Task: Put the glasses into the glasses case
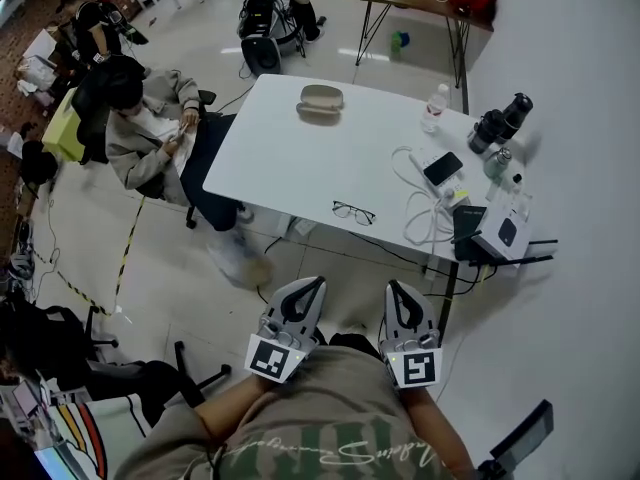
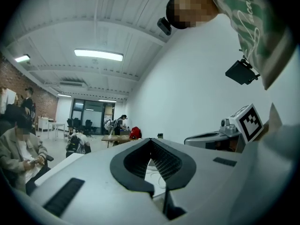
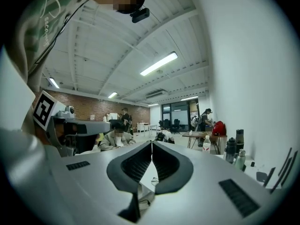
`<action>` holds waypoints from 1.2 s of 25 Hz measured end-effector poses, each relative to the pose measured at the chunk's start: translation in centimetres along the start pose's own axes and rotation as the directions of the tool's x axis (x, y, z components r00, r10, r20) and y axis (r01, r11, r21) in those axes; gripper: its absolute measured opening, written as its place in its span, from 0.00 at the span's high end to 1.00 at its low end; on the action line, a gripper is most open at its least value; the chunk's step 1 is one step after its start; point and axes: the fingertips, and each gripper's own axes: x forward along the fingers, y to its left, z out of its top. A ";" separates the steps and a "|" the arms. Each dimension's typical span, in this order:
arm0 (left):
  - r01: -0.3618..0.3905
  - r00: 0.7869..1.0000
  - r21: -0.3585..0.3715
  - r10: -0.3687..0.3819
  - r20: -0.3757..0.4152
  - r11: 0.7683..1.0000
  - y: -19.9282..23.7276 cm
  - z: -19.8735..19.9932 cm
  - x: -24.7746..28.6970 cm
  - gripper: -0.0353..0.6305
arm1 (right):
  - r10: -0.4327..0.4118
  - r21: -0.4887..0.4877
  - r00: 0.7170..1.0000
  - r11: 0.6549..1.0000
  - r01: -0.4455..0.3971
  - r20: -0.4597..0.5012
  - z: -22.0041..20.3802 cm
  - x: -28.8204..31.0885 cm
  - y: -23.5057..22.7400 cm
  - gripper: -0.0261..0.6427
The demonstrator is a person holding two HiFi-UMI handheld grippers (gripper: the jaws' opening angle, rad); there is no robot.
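White worktop (image 1: 300, 158) ahead: glasses (image 1: 353, 212) near its front edge, case (image 1: 320, 100) at the far side; my left tool (image 1: 310, 286) and right tool (image 1: 397, 290) both closed, empty.

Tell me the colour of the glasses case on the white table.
The glasses case is beige-grey; the head view shows it best.

The shirt (image 1: 330, 438) has curly writing and big letters on it, but they are too blurry to read.

left hand-held gripper (image 1: 316, 282), right hand-held gripper (image 1: 393, 286): grey shells, black ribbed lining, 2 white marker cubes (image 1: 275, 358); olive t-shirt (image 1: 330, 423), pale script print.
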 end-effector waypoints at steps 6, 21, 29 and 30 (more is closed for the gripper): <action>-0.042 0.998 0.028 0.041 0.056 0.999 -1.4 1.4 2.1 0.94 | -0.074 0.078 0.996 0.994 0.071 0.044 1.3 1.0 -1.9 0.94; -0.032 0.999 -0.058 0.034 0.024 0.998 -0.8 -1.3 3.5 0.94 | -0.053 0.016 0.998 0.998 0.053 -0.019 -0.8 2.3 -0.7 0.94; 0.051 0.999 -0.061 -0.051 0.011 0.997 1.2 -1.4 6.8 0.94 | -0.045 -0.016 0.997 0.999 0.044 -0.068 -1.4 6.1 -1.1 0.94; 0.057 0.998 -0.056 -0.056 0.019 0.997 1.7 -1.1 7.3 0.94 | -0.050 -0.015 0.997 0.999 0.049 -0.063 -1.2 6.9 -1.3 0.94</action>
